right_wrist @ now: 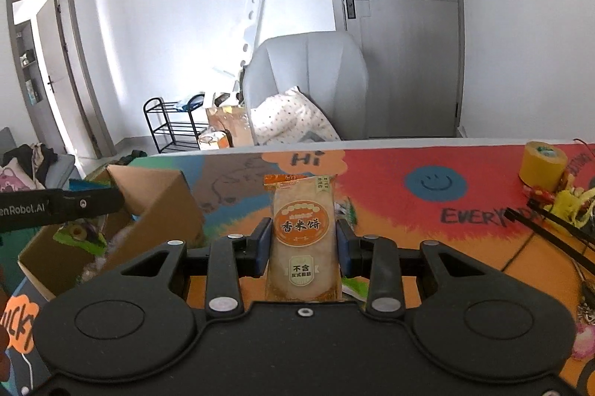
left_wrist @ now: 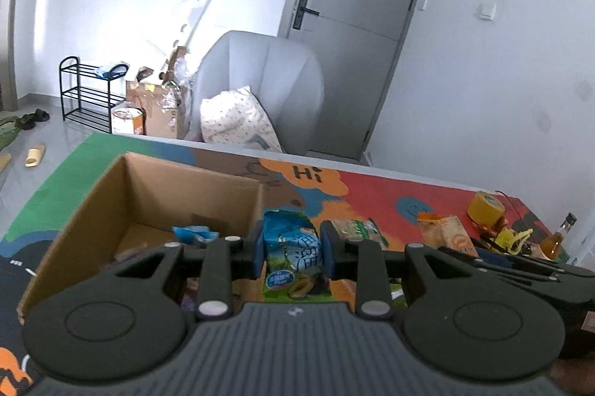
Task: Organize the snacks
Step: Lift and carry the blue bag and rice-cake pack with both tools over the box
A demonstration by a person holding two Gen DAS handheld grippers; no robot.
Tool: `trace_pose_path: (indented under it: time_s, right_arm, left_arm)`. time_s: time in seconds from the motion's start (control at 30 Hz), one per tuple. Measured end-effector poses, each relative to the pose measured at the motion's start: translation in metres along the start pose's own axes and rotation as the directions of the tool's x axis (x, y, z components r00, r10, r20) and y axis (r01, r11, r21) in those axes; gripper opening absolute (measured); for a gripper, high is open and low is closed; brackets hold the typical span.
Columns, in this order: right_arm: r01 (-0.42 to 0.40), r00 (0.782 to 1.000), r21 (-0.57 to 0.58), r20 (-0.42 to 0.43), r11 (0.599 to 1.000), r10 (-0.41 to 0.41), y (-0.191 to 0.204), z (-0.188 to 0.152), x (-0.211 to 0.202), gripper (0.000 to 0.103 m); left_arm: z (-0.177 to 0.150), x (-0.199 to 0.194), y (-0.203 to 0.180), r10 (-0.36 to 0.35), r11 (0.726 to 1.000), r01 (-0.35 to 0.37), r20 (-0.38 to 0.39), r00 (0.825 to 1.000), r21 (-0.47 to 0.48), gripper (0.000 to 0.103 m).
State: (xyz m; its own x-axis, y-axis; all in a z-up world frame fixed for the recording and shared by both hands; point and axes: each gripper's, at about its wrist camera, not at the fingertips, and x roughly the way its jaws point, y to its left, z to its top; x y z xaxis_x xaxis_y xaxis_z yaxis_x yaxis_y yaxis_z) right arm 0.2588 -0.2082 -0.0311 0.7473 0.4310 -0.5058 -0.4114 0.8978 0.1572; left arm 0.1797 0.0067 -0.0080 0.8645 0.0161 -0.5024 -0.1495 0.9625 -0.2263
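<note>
While your left tool (left_wrist: pixel 292 256) clamps the blue-green snack bag (left_wrist: pixel 293 254) beside the cardboard box (left_wrist: pixel 93 195) | your right tool (right_wrist: pixel 303 247) grips the rice cracker pack (right_wrist: pixel 303 236) upright above the counter (right_wrist: pixel 390 195) | yellow tape roll (right_wrist: pixel 543 165) far right.

The cardboard box (right_wrist: pixel 148 210) stood open-topped at the left. Bare mat (right_wrist: pixel 427 228) lay right of centre; tape roll (right_wrist: pixel 543 165) and clutter (right_wrist: pixel 565 206) crowded the far right.
</note>
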Motion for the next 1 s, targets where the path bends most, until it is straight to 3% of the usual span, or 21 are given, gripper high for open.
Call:
trace_pose_path:
  time_s: [0.2,0.6,1.0]
  right_arm:
    - [-0.008,1.0,0.008,0.023,1.0,0.008,0.015,0.006,0.001,0.034]
    - [-0.114,0.992,-0.013,0.051,0.993,0.115,0.05,0.016,0.009,0.034]
    - [-0.203,0.979,-0.035,0.029,0.978,0.204,0.082,0.025,0.027,0.034]
  left_arm:
    - [0.001,-0.008,0.021,0.031,0.999,-0.031,0.019,0.999,-0.032,0.029]
    - [0.006,-0.02,0.056,0.09,0.992,-0.086,0.042,0.995,-0.088,0.029]
    - [0.009,-0.021,0.082,0.126,0.985,-0.121,0.036,0.991,-0.127,0.029]
